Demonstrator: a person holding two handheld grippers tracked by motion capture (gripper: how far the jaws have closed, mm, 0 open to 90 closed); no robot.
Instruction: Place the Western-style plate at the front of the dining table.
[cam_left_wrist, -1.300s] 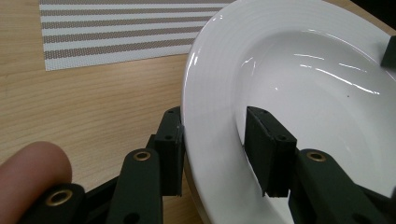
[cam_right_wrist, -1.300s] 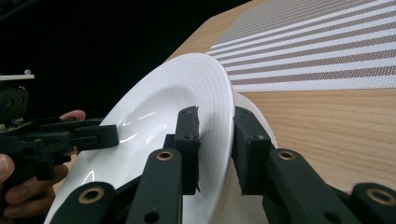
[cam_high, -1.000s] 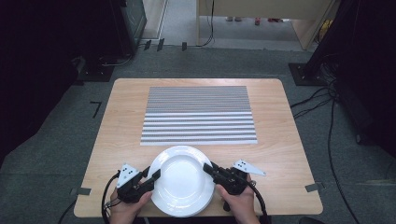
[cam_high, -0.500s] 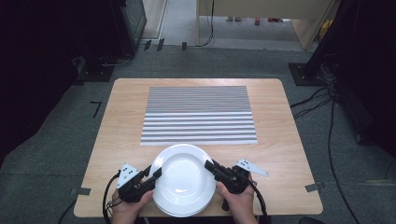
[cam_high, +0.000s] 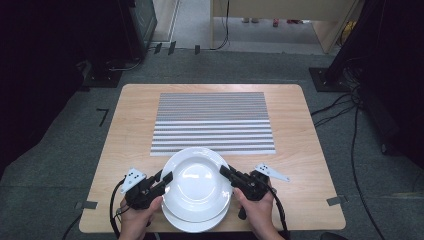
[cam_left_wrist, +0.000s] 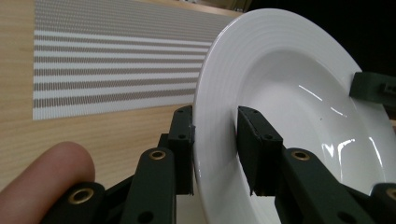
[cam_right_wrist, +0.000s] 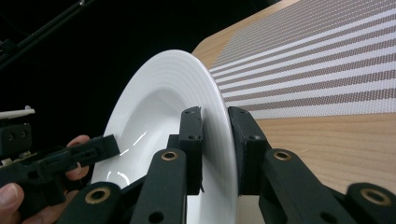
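**Both grippers clamped on the top plate, near edge of the table**

High view first: you've got the left gripper (cam_high: 167, 177) biting the left rim of the white plate (cam_high: 196, 182) and the right gripper (cam_high: 225, 172) on its right rim, so the plate sits between your two hands (cam_high: 137, 217) at the near edge of the wooden table (cam_high: 127, 145). Its far rim just overlaps the near edge of the striped placemat (cam_high: 212, 122). There's a second white plate (cam_high: 192, 225) under it, peeking out along the near side. Can't tell from here whether the upper one touches the lower one or is clear of it.

Left gripper view: your left gripper (cam_left_wrist: 215, 140) has its jaws either side of the plate's (cam_left_wrist: 289, 93) rim. They've just been closing, with the rim between them. The outer jaw is flat against the underside; the inner one looks to be on the rim's upper face. The mat (cam_left_wrist: 112, 60) lies off to the left, and the other gripper's jaw tip (cam_left_wrist: 373, 88) grips the opposite rim.

Right gripper view: same deal. Your right gripper (cam_right_wrist: 215, 140) is closed tight on the plate's (cam_right_wrist: 154, 112) rim, one jaw on each face, no gap showing. The mat (cam_right_wrist: 322, 60) runs across the upper right, and the left gripper (cam_right_wrist: 100, 147) holds the far rim.
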